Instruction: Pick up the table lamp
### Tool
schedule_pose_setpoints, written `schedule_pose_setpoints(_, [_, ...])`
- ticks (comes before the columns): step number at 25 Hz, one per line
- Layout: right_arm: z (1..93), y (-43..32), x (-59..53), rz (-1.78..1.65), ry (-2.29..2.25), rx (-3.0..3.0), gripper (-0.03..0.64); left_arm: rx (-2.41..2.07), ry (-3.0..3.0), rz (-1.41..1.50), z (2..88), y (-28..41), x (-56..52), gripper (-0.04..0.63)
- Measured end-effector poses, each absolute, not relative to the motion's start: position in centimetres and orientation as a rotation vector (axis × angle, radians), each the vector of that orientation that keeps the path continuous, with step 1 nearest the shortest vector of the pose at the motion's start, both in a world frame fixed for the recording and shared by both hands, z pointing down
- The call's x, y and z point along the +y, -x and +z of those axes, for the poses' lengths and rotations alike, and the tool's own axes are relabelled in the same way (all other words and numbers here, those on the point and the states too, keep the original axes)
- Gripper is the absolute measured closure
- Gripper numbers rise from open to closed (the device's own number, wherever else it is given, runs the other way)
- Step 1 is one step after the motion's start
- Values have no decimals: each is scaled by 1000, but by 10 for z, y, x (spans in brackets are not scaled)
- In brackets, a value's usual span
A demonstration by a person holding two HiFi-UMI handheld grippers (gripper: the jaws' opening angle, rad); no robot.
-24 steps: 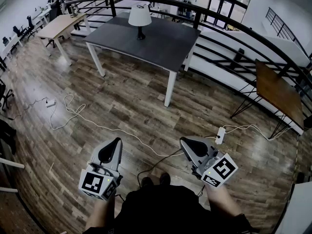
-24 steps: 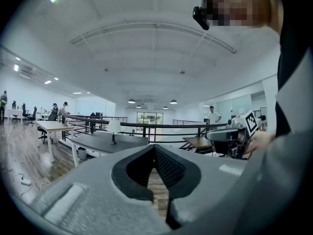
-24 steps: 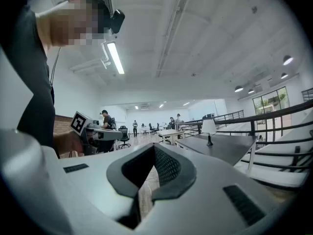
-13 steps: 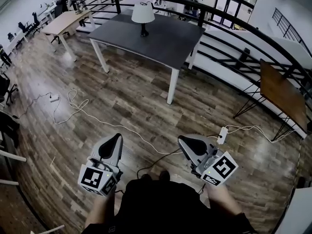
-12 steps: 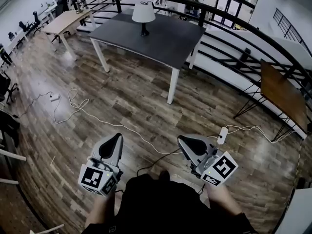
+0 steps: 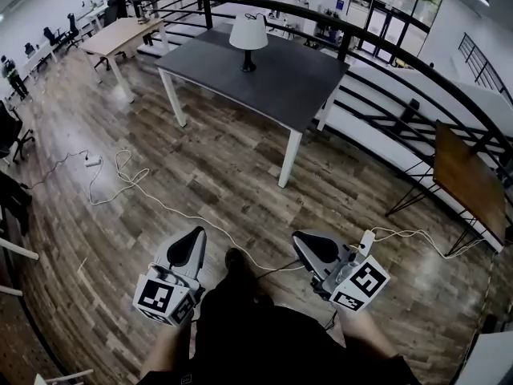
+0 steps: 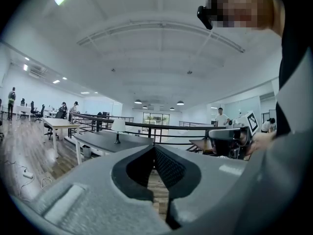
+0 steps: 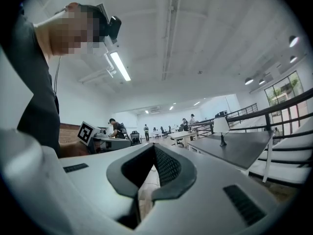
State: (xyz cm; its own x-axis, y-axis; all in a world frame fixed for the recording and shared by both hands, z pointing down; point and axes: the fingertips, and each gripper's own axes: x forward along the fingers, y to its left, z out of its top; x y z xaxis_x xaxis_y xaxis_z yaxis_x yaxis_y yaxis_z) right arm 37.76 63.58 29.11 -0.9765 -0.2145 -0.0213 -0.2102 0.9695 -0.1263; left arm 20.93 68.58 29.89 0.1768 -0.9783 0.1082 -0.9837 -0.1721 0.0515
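Observation:
The table lamp [image 6: 248,34], with a white shade on a black stem, stands upright at the far side of a dark grey table [image 6: 272,87]. It is small in the left gripper view [image 7: 118,126] and the right gripper view [image 8: 221,126]. Both grippers are held low over the wooden floor, far short of the table. The left gripper [image 6: 192,239] [image 7: 154,148] has its jaws closed tip to tip with nothing between them. My right gripper [image 6: 304,243] [image 8: 154,147] is likewise shut and empty.
A white cable [image 6: 128,184] snakes across the floor at the left, and a power strip [image 6: 366,243] lies by the right gripper. A black curved railing [image 6: 385,50] runs behind the table. A brown table [image 6: 469,167] stands at the right, a light wooden desk [image 6: 120,32] at the far left.
The view has moved nearer the table, so the lamp sits lower and larger in frame. A foot now shows between the grippers. Both grippers stay shut.

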Motion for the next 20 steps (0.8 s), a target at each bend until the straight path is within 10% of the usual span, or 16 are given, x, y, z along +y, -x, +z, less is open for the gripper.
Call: schedule_pose_setpoints(20, [271, -145, 401, -146, 331, 3098, 609, -1948, -2399, 26, 275, 15, 454, 591])
